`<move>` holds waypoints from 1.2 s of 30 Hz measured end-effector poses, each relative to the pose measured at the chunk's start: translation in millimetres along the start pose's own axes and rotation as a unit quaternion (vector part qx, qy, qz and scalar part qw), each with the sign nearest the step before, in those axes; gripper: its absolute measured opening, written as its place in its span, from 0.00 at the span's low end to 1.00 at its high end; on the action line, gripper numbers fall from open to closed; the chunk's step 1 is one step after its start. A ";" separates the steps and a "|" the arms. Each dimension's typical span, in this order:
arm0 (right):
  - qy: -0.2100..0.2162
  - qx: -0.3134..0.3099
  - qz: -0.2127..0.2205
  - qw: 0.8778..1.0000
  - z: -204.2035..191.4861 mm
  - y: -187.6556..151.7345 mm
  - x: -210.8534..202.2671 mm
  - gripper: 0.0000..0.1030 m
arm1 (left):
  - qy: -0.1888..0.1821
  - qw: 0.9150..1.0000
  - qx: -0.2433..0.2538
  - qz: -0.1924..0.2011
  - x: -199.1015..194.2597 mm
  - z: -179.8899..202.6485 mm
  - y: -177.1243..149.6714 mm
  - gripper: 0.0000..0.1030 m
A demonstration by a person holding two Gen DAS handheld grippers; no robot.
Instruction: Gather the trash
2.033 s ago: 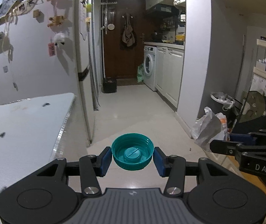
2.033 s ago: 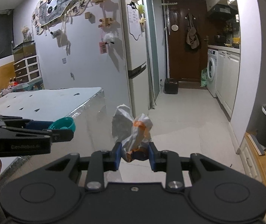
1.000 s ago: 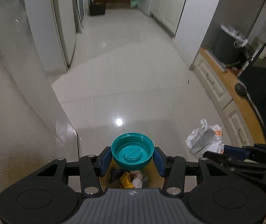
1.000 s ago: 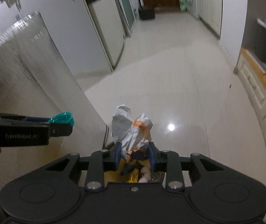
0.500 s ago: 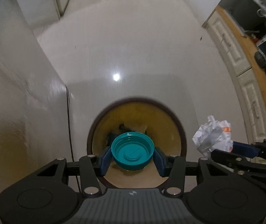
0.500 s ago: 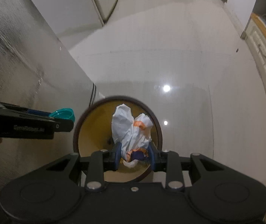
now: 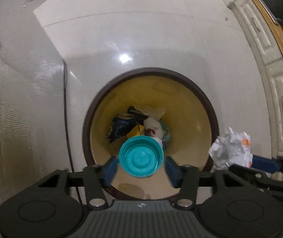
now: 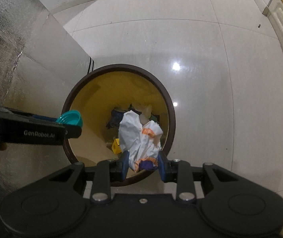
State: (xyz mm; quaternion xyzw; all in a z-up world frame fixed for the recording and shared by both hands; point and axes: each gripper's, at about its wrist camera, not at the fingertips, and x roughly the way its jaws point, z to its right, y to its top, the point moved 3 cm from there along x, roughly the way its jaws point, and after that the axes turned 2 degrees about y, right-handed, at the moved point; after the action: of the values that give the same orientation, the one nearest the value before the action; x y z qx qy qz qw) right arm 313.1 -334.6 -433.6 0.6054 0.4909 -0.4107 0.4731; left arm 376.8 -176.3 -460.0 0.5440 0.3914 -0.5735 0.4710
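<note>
A round bin (image 7: 151,70) with a brown rim and yellow inside stands on the floor below, with several bits of trash (image 7: 139,123) at its bottom. My left gripper (image 7: 140,170) points straight down over it and its jaws are opening. A teal bottle cap (image 7: 141,156) sits between the blue pads with a gap on each side, no longer pinched. My right gripper (image 8: 142,166) is shut on a crumpled white and orange wrapper (image 8: 141,136), over the near right part of the bin rim (image 8: 119,66). The right wrist view shows the left gripper (image 8: 70,127) and cap (image 8: 70,118) over the bin's left edge.
A foil-covered table side (image 7: 12,119) rises close on the left of the bin, with a dark cable (image 7: 67,119) running down beside it. White cabinet fronts (image 7: 270,79) line the right. Glossy white floor tiles (image 7: 141,29) stretch beyond the bin.
Both grippers have sunk toward the bin, which now fills more of each view. The left jaws have spread and the teal cap has come loose. The right grip on the wrapper is unchanged.
</note>
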 end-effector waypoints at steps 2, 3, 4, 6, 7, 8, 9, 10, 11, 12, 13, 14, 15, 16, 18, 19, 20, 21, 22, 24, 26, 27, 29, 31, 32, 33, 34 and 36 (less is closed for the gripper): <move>0.002 0.003 0.003 1.000 -1.9 2.5 1.5 0.30 | 0.008 1.000 0.000 0.008 -0.2 -2.8 2.2 0.77; 0.004 0.005 0.004 1.000 -2.5 3.7 2.0 0.30 | 0.011 1.000 0.000 0.009 -0.5 -4.3 2.7 0.77; 0.006 0.005 0.005 1.000 1.9 3.9 1.7 0.30 | 0.014 1.000 0.000 0.008 -0.6 -6.2 2.9 0.77; 0.009 0.005 0.004 1.000 1.5 5.1 4.1 0.30 | 0.017 1.000 -0.001 0.006 -0.7 -8.1 2.9 0.77; 0.011 0.004 0.004 1.000 2.9 4.5 4.1 0.31 | 0.021 1.000 0.000 0.006 -1.0 -9.8 2.3 0.77; 0.011 0.002 0.003 1.000 2.8 4.8 4.5 0.31 | 0.025 1.000 0.001 0.005 -1.1 -11.5 0.7 0.78; 0.010 0.001 0.002 1.000 3.9 5.8 4.3 0.31 | 0.030 1.000 0.001 0.005 -1.6 -12.8 -0.2 0.78; 0.009 0.000 0.003 1.000 4.9 7.1 3.4 0.31 | 0.033 0.999 0.001 0.004 -2.0 -14.1 -1.3 0.79; 0.007 0.000 0.003 1.000 4.6 8.0 3.5 0.32 | 0.035 0.999 0.001 0.004 -2.3 -15.5 -2.7 0.80; 0.006 -0.001 0.005 1.000 5.9 8.5 2.4 0.32 | 0.037 0.999 0.000 0.003 -2.7 -17.3 -4.1 0.81; 0.005 -0.001 0.007 1.000 5.7 9.5 1.6 0.33 | 0.039 0.999 -0.001 0.001 -3.5 -19.0 -5.4 0.83; 0.005 -0.001 0.010 1.000 5.1 10.4 0.7 0.35 | 0.041 0.999 -0.003 0.001 -4.9 -21.1 -6.8 0.85; 0.007 0.000 0.013 1.000 4.4 11.8 -0.7 0.36 | 0.043 0.999 -0.004 0.001 -5.8 -23.4 -7.6 0.85; 0.008 0.000 0.016 1.000 4.4 13.3 -2.0 0.36 | 0.045 0.999 -0.007 0.001 -7.2 -25.5 -8.4 0.87; 0.004 -0.003 0.023 1.000 4.2 16.3 -6.5 0.45 | 0.047 0.999 -0.014 0.002 -10.3 -29.6 -9.5 0.90; 0.002 -0.002 0.027 1.000 3.9 17.8 -7.3 0.49 | 0.049 0.999 -0.017 0.003 -12.5 -31.5 -10.7 0.92; 0.001 0.000 0.030 1.000 4.6 18.5 -9.3 0.57 | 0.051 0.999 -0.020 0.004 -14.9 -33.3 -12.0 0.95; 0.002 0.003 0.031 1.000 5.0 19.1 -10.9 0.63 | 0.051 0.998 -0.021 0.004 -16.3 -35.3 -13.4 0.97; 0.003 0.004 0.031 1.000 5.3 19.6 -12.8 0.64 | 0.052 0.998 -0.024 0.005 -19.2 -37.8 -14.7 0.98; 0.000 0.005 0.031 1.000 4.6 20.9 -13.7 0.70 | 0.054 0.998 -0.029 0.007 -23.4 -41.3 -18.0 0.99; -0.005 0.010 0.032 0.999 5.4 19.4 -15.3 0.80 | 0.057 0.998 -0.035 0.007 -27.7 -45.3 -22.6 1.00; -0.002 0.013 0.031 0.999 5.6 18.3 -16.1 0.88 | 0.058 0.998 -0.036 0.006 -29.7 -46.6 -25.0 1.00; 0.005 0.019 0.029 0.999 6.1 15.2 -17.5 0.99 | 0.064 0.997 -0.038 0.001 -32.4 -47.0 -29.4 1.00; 0.001 0.020 0.033 0.999 6.6 10.0 -17.2 1.00 | 0.071 0.997 -0.038 0.002 -35.3 -46.9 -35.4 1.00; 0.001 0.022 0.033 0.999 7.4 7.2 -18.0 1.00 | 0.073 0.997 -0.038 0.002 -36.6 -46.9 -38.3 1.00; 0.001 0.026 0.034 0.999 8.1 3.9 -19.4 1.00 | 0.073 0.997 -0.037 0.001 -37.9 -47.0 -41.2 1.00; 0.000 0.028 0.035 0.999 8.0 1.4 -20.3 1.00 | 0.074 0.997 -0.037 0.001 -39.5 -47.1 -44.2 1.00; -0.003 0.029 0.038 0.999 8.2 -4.1 -25.7 1.00 | 0.075 0.996 -0.038 0.004 -44.3 -46.8 -47.8 1.00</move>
State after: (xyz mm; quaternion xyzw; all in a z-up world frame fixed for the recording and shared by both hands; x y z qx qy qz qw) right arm 304.2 -347.5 -411.3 0.6359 0.4538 -0.4082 0.4724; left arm 341.0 -114.3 -423.8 0.5692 0.4450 -0.5135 0.4629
